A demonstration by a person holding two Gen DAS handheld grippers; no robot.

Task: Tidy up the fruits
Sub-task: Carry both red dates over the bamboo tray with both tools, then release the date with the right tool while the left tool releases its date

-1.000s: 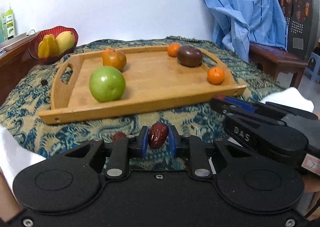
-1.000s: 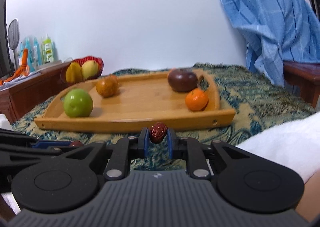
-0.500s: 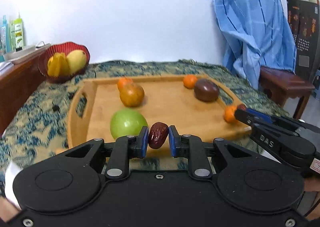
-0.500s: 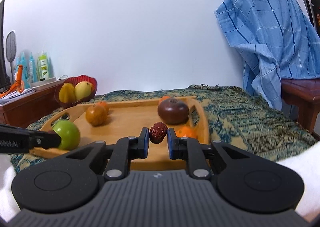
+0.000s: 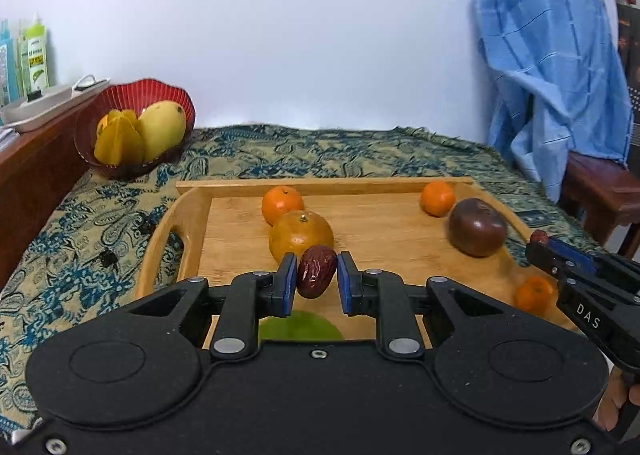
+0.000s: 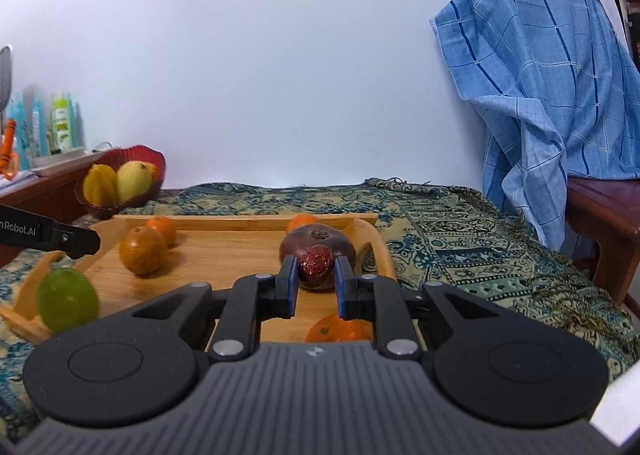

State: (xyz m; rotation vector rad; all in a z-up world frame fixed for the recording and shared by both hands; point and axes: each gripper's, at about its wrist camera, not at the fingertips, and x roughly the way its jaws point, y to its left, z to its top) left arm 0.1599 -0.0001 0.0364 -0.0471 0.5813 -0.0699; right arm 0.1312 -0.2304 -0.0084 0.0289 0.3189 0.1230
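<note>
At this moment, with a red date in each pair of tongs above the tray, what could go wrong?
1. Each red date is pinched only across its middle: the left one in the left tongs could slip and roll across the wooden tray.
2. The right date, in the right tongs, hangs just before the dark purple fruit; lowering may bump it.
3. Released, either date may roll against the tangerines.

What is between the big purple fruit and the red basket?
In the right wrist view, a large orange citrus and a small tangerine lie between the dark purple fruit and red basket.
</note>
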